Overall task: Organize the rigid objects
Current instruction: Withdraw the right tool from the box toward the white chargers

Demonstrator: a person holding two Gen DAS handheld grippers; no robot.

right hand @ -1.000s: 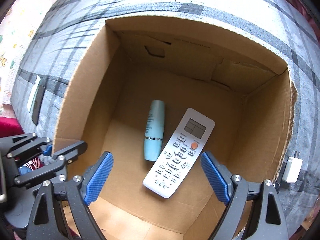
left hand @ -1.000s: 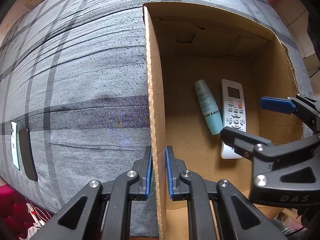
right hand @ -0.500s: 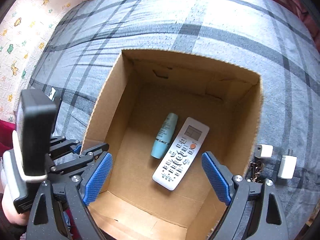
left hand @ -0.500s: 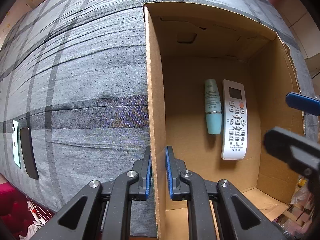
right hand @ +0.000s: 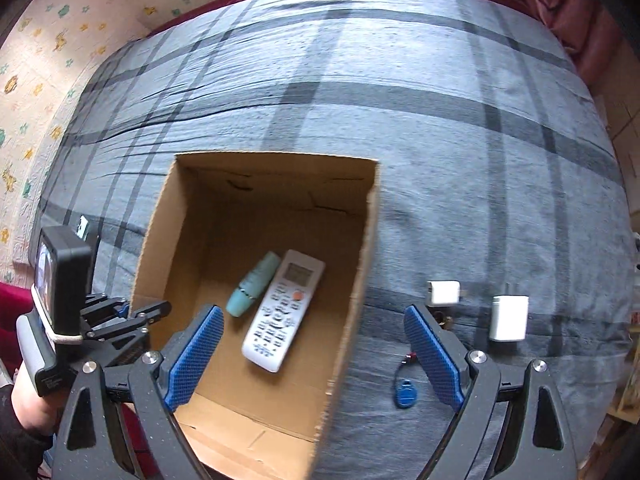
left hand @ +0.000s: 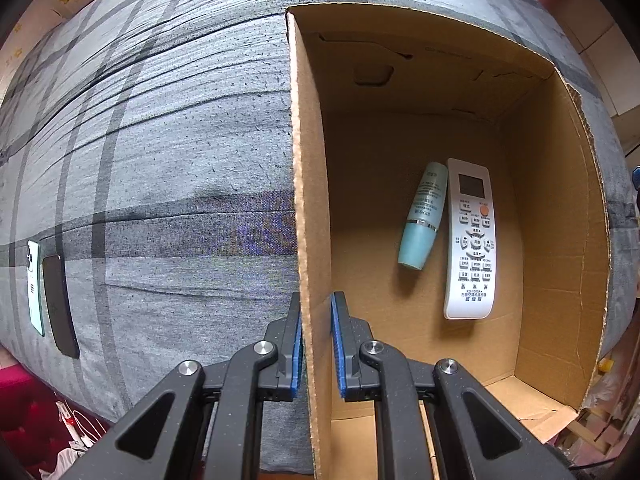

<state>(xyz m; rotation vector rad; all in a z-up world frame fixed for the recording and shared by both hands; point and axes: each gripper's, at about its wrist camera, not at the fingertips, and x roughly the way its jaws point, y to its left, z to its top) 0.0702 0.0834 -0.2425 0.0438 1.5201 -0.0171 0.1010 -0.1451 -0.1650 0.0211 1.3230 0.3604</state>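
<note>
An open cardboard box (left hand: 313, 168) stands on a bed with a grey plaid sheet (right hand: 440, 120). On its floor a white remote (left hand: 472, 240) lies beside a teal bottle (left hand: 423, 216). My left gripper (left hand: 316, 314) points straight down and is shut on the box's left wall. The right wrist view looks down from higher up on the box (right hand: 360, 280), the remote (right hand: 284, 312) and the bottle (right hand: 254, 290). My right gripper (right hand: 311, 314) is open and holds nothing, hanging above the box's right wall. The left gripper (right hand: 136, 316) shows at the box's left wall.
Right of the box lie two white chargers (right hand: 443, 293) (right hand: 509, 318) and a blue key fob (right hand: 405, 393). Left of it lie a white phone (left hand: 34, 286) and a dark one (left hand: 60, 306), close to the bed edge. A patterned wall (right hand: 40, 60) borders the far side.
My right gripper has risen out of the box and shifted right, leaving the left wrist view. The teal bottle has swung round against the remote. The left gripper stays clamped.
</note>
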